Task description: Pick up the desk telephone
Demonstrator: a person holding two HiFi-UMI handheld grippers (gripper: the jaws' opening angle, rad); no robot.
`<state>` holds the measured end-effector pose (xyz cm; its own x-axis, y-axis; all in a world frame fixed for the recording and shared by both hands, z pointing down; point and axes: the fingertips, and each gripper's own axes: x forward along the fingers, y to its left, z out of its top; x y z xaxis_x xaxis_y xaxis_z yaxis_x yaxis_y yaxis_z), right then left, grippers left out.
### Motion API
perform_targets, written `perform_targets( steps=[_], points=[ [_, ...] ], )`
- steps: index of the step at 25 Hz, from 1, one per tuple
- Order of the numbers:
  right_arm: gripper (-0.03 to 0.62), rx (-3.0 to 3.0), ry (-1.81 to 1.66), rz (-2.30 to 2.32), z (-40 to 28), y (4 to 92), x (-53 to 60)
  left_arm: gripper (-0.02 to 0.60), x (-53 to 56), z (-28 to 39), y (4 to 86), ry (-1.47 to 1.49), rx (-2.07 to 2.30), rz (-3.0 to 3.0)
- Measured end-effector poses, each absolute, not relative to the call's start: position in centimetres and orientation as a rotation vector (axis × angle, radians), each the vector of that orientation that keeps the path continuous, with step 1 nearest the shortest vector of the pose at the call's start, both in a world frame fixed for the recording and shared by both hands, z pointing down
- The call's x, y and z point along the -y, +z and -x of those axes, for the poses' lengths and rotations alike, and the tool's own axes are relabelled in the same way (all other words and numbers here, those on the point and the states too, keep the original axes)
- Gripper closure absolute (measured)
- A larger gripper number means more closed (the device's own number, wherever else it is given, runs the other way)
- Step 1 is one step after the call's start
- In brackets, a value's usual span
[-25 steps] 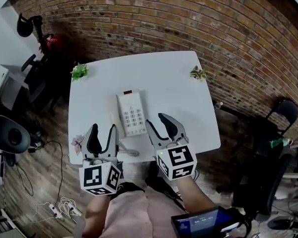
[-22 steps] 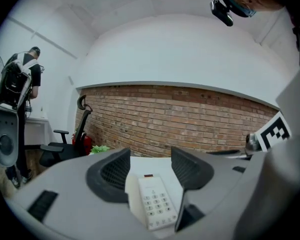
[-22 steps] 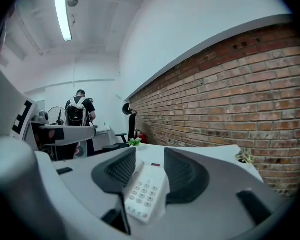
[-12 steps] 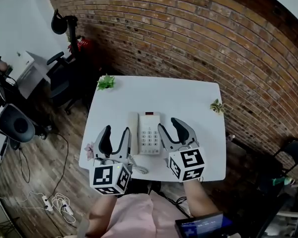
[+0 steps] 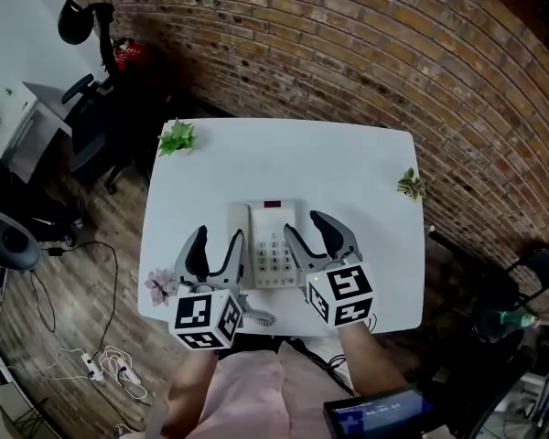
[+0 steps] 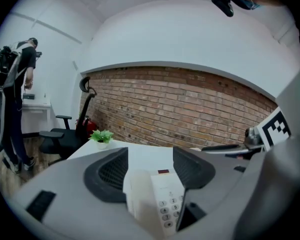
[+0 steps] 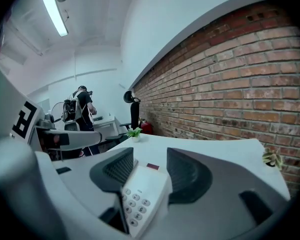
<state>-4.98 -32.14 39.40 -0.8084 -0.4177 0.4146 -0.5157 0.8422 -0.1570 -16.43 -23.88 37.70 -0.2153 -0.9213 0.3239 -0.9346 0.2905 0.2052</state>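
Both grippers are at the telephone now. The left gripper (image 5: 215, 240) has its jaws spread and clamping nothing; in its own view the handset side of the telephone (image 5: 273, 243) sits between them, pads clear of it. The right gripper (image 5: 307, 230) has just been opening its jaws, and they straddle the keypad side, again with no pad pressing.

The telephone lies flat near the front edge of the table (image 5: 334, 158), between the two grippers. Its long axis runs from the person straight toward the brick wall (image 5: 348, 44): small dark display at the far end, keypad nearer the person, handset (image 5: 241, 236) cradled along its left side. It's a pale plastic slab with rounded corners and rows of small buttons. A coiled cord (image 5: 259, 315) curls off the near end.

The table is a smooth white square with rounded corners. A green plant (image 5: 177, 138) stands at the far left corner, a smaller sprig (image 5: 409, 186) on the right edge, a pink flower (image 5: 159, 286) at the near left. Around it are a wood plank floor (image 5: 73, 277), loose cables (image 5: 110, 371) and a dark office chair (image 5: 90, 117).
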Motion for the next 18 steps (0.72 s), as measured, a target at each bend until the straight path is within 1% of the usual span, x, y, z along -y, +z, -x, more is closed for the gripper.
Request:
perform_targets(
  steps=[3,8,11,12,15,18],
  points=[
    [0.373,2.593,0.423,-0.683,5.7,42.4,32.8,0.284,25.1,17.1,41.0,0.059,2.097,-1.634],
    [0.340,2.480,0.525,-0.652,6.1,47.8,33.4,0.230,26.8,16.9,47.1,0.092,1.919,-1.579],
    [0.325,2.431,0.598,-0.630,6.6,50.4,33.5,0.213,27.7,17.2,50.2,0.088,1.811,-1.548],
    [0.307,2.414,0.617,-0.621,6.7,51.3,33.4,0.207,28.0,17.3,51.1,0.085,1.776,-1.542],
    [0.293,2.387,0.677,-0.597,7.1,53.0,33.1,0.178,28.4,17.2,52.7,0.045,1.673,-1.542],
    [0.293,2.392,0.756,-0.572,7.2,53.3,32.9,0.172,28.8,16.5,53.5,0.015,1.578,-1.555]
  ],
)
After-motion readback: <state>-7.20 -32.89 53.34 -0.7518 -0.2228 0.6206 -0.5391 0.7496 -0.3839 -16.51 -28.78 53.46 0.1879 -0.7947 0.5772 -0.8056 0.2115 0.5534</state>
